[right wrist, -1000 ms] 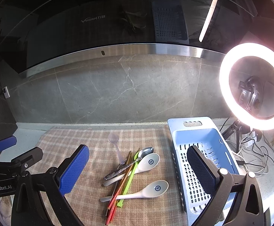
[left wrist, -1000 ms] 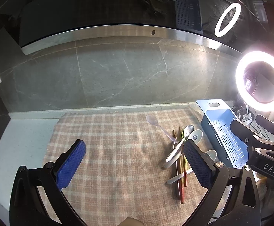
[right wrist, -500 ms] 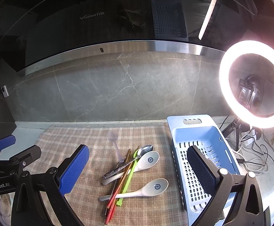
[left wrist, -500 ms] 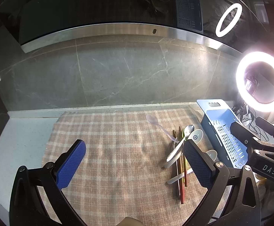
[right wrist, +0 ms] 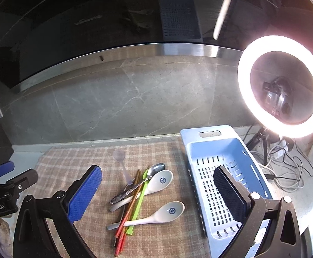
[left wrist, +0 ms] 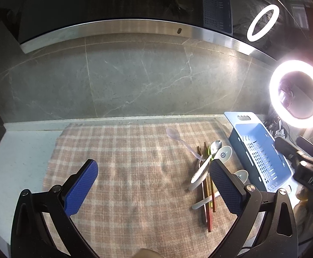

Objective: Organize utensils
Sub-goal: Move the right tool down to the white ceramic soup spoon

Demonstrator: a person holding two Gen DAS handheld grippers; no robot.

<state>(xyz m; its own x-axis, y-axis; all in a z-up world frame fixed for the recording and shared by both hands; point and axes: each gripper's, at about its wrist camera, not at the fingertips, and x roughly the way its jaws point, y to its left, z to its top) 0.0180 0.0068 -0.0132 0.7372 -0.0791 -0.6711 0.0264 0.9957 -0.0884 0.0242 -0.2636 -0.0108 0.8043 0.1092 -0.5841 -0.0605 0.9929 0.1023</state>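
Observation:
A heap of utensils lies on the plaid cloth [right wrist: 66,167]: two white ceramic spoons [right wrist: 167,212] [right wrist: 160,181], a metal spoon [right wrist: 139,183], a clear plastic spoon [right wrist: 122,161], a green utensil [right wrist: 140,200] and red-brown chopsticks [right wrist: 125,219]. The light blue slotted basket [right wrist: 219,172] stands just right of the heap, with nothing seen inside. My right gripper [right wrist: 156,193] hovers open above the heap and basket edge. My left gripper [left wrist: 154,185] is open over bare cloth, with the utensil heap [left wrist: 206,172] beside its right finger.
A lit ring light [right wrist: 283,86] on a small tripod stands behind the basket, with cables [right wrist: 285,172] strewn on the counter to the right. A grey stone wall [left wrist: 135,81] closes the back. White countertop [left wrist: 20,154] lies left of the cloth.
The right gripper has tilted and shifted slightly left and forward, bringing the basket and utensils closer. The left gripper is nearly unchanged.

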